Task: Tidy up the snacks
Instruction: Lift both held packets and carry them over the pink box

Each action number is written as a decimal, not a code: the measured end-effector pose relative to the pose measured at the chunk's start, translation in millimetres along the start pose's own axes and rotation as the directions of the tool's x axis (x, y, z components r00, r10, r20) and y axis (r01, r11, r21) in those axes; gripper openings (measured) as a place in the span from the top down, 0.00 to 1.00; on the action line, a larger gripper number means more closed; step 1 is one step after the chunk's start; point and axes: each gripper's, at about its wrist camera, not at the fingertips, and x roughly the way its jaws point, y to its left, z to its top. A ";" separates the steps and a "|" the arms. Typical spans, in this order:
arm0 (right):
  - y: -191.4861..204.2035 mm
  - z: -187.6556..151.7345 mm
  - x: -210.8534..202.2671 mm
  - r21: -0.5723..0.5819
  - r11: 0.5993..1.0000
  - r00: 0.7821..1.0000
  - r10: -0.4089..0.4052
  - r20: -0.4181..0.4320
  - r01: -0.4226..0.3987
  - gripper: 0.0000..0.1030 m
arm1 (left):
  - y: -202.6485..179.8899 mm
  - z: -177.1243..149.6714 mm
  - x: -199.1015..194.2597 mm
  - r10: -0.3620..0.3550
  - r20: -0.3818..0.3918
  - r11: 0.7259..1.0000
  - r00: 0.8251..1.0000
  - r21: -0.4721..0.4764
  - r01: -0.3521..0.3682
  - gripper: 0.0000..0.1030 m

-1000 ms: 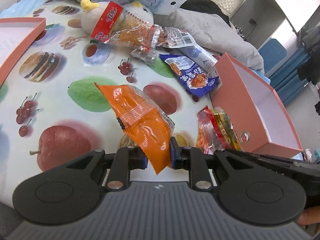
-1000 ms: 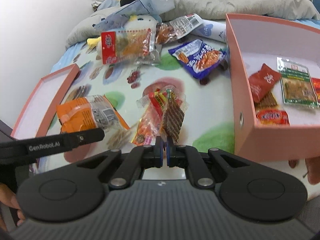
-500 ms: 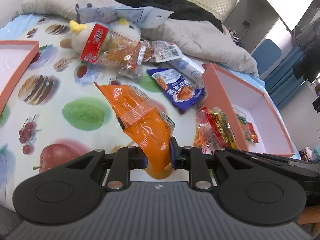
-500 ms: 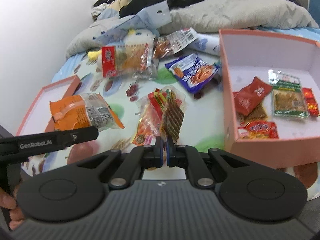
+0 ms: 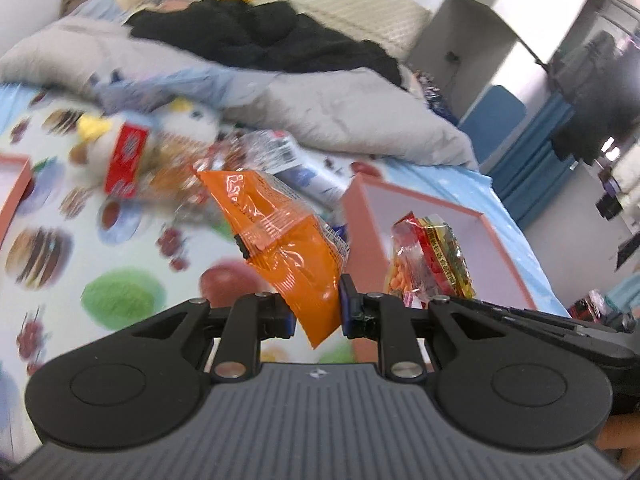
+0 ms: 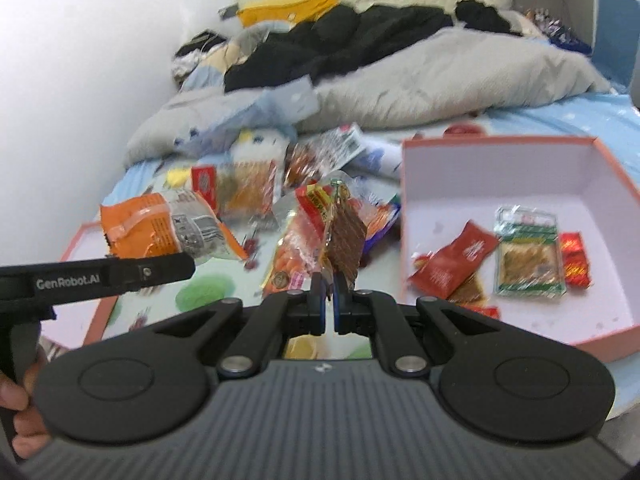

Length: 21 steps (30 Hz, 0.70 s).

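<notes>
Both tongs rose off bed: L (image 5: 316,314) clenched on orange pkt (image 5: 286,244), R (image 6: 329,308) gripping red-yellow snack pkt (image 6: 320,236).

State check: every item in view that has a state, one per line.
left gripper: shut on orange snack packet, lifted off the bed
right gripper: shut on clear red-and-yellow snack bag, lifted
pink box: open, several packets lying flat inside
red packet: in the box, flat
green-labelled packet: in the box, flat
pink lid: off, lying on the bed
remaining snacks: loose on the bed
</notes>
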 end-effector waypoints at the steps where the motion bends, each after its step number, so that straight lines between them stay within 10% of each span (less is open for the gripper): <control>1: -3.4 4.1 -3.1 0.007 1.000 1.000 -0.002 0.012 0.002 0.93 | -7.0 5.4 -0.2 -0.009 0.008 1.000 1.000 0.013 0.009 0.77; 21: -56.7 60.9 -49.7 0.011 0.997 0.977 -0.080 0.198 0.079 0.93 | -115.5 71.6 23.2 -0.140 0.041 0.975 0.989 0.181 0.130 0.77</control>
